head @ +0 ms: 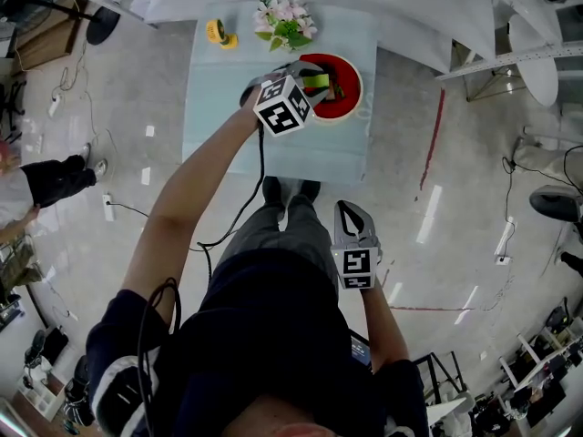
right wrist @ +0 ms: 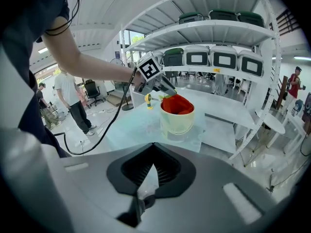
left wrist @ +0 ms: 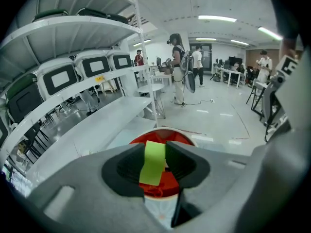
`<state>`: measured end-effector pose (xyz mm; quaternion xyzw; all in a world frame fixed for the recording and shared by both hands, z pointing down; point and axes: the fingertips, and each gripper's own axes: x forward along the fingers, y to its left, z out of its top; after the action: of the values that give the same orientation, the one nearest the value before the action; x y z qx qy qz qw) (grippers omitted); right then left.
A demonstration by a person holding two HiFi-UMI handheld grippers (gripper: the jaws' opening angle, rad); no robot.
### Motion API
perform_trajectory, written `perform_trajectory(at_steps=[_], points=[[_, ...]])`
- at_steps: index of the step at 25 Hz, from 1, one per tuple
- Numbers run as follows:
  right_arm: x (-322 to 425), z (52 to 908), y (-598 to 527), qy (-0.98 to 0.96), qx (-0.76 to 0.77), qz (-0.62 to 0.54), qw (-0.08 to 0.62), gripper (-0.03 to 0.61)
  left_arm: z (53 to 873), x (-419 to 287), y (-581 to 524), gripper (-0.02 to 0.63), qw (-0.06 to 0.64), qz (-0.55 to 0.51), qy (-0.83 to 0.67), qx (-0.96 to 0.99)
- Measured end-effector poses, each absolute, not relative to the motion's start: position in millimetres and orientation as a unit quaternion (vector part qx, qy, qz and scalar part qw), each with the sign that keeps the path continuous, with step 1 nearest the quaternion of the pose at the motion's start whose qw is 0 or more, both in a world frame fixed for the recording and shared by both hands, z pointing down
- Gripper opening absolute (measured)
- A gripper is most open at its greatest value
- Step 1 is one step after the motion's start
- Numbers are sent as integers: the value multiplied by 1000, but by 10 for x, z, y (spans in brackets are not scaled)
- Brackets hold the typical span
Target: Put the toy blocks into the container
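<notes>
A lime-green toy block [left wrist: 152,163] sits clamped between the pads of my left gripper [left wrist: 154,152]. That gripper hangs just over the container [left wrist: 179,137], a round tub that is red inside and cream outside. From the head view, the left gripper [head: 310,87] and the block [head: 317,81] are over the tub [head: 351,98] on the pale blue table [head: 273,153]. My right gripper [head: 355,244] is held low by my hip, off the table, with its tips [right wrist: 153,144] together and nothing between them. It looks across at the tub [right wrist: 177,118] and the block [right wrist: 167,97].
A pot of flowers [head: 287,21] and a small yellow toy [head: 219,33] stand at the table's far edge. White shelving [right wrist: 218,57] with monitors runs behind the table. A black cable [head: 246,203] trails from the left gripper. A person [head: 46,180] stands at the left.
</notes>
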<state>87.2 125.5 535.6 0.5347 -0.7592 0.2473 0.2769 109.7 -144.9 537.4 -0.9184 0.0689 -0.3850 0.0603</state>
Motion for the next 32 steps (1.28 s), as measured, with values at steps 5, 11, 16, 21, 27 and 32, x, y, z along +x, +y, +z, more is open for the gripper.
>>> perform_trajectory(at_steps=[5,11,16,21,27,32], points=[[918,5370,1271,-757,536,249,277,-2,5385,1201,-1423,140,71,-393,61,-915],[950,5374,1297,-757,537,250,277,-2,5383,1292,-1392,140,80,-399,58,-912],[977,5379,1325,-755,540,251,275,-2,5429,1321,-1384,140,83,-407,56,-908],[1004,5388,1354,-753,541,251,277,-2,5455,1378,-1388,141,83,-411,54,-906],[1028,5383,1381,-752,543,250,279,-2,5462,1420,-1397,150,77,-408,58,-908],[1029,5386,1409,-750,543,252,279,-2,5485,1437,-1432,219,83,-402,70,-909]])
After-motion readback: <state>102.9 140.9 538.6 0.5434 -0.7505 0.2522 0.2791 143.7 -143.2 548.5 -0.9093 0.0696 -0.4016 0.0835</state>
